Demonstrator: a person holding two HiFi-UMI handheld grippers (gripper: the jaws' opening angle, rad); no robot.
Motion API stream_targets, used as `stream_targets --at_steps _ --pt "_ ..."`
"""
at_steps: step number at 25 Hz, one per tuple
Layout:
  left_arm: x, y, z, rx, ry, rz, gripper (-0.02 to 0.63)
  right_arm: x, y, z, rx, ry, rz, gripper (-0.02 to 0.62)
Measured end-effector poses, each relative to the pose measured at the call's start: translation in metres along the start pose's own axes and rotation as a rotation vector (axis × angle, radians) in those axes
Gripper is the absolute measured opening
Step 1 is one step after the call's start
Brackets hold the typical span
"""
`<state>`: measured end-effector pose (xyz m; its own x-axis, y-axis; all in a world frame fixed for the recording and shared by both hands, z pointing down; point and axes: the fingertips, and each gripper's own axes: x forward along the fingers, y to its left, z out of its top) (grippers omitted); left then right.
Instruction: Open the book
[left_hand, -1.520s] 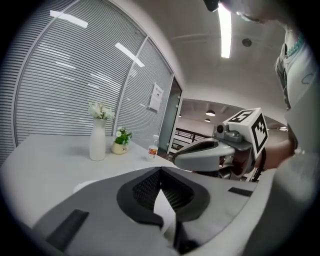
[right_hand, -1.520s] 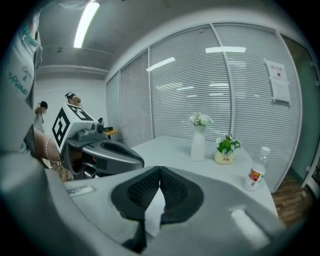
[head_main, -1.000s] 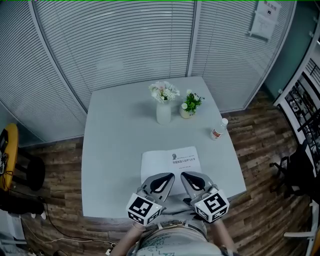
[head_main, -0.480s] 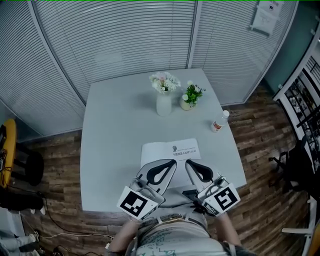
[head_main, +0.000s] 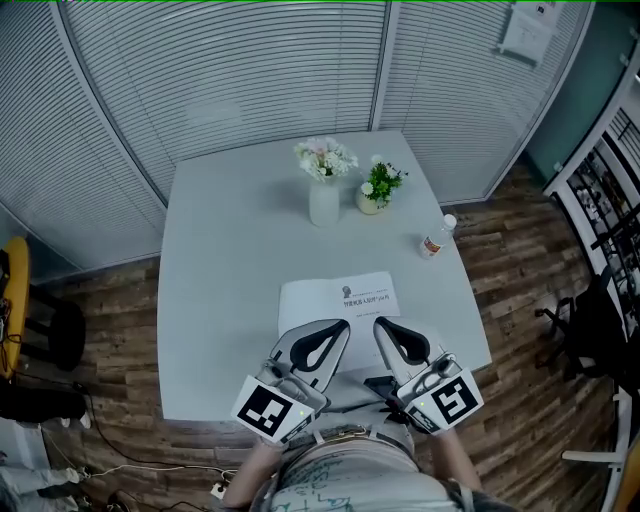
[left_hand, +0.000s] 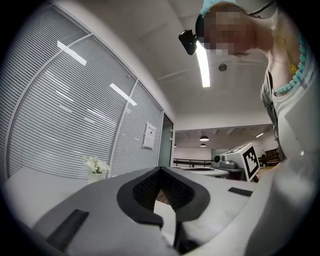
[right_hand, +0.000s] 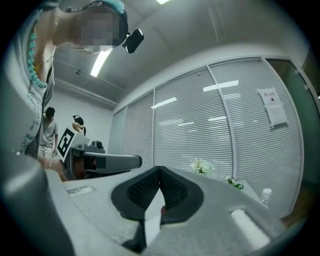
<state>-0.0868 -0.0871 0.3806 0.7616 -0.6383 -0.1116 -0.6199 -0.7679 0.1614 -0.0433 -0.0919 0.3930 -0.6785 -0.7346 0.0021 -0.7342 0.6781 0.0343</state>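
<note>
A closed book (head_main: 338, 296) with a white cover lies flat on the grey table (head_main: 220, 260), near the front edge. Both grippers hover above the table's front edge, just short of the book, and point level toward it. My left gripper (head_main: 343, 324) is shut with nothing in it; in the left gripper view its tips (left_hand: 161, 169) meet. My right gripper (head_main: 381, 323) is beside it, also shut and empty, tips together (right_hand: 160, 168) in the right gripper view. Neither touches the book.
A white vase of flowers (head_main: 323, 200) and a small potted plant (head_main: 375, 190) stand at the table's far middle. A small bottle (head_main: 436, 238) stands near the right edge. Blinds run behind the table. People stand far off in the right gripper view (right_hand: 48, 132).
Both grippers have risen from the table's front edge toward the head camera and look larger now. They stayed shut and side by side. The book has not moved.
</note>
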Motion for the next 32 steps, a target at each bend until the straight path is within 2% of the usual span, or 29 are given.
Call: stream_targets --at_steps 7,13,22,32 --pt "-0.006 -0.007 -0.015 -0.072 0.019 0.003 -0.002 -0.004 0.005 -0.012 0.014 0.024 0.004 0.003" --pt "-0.01 -0.007 -0.021 -0.093 0.028 0.033 -0.002 -0.007 0.004 -0.019 0.013 0.033 -0.014 0.003" --pt "-0.011 -0.006 -0.027 -0.083 0.043 0.062 -0.002 -0.01 0.0 -0.019 0.054 0.013 -0.042 0.003" --pt "-0.008 -0.012 -0.035 -0.091 0.059 0.051 -0.002 -0.014 0.004 -0.028 0.03 0.05 -0.032 0.003"
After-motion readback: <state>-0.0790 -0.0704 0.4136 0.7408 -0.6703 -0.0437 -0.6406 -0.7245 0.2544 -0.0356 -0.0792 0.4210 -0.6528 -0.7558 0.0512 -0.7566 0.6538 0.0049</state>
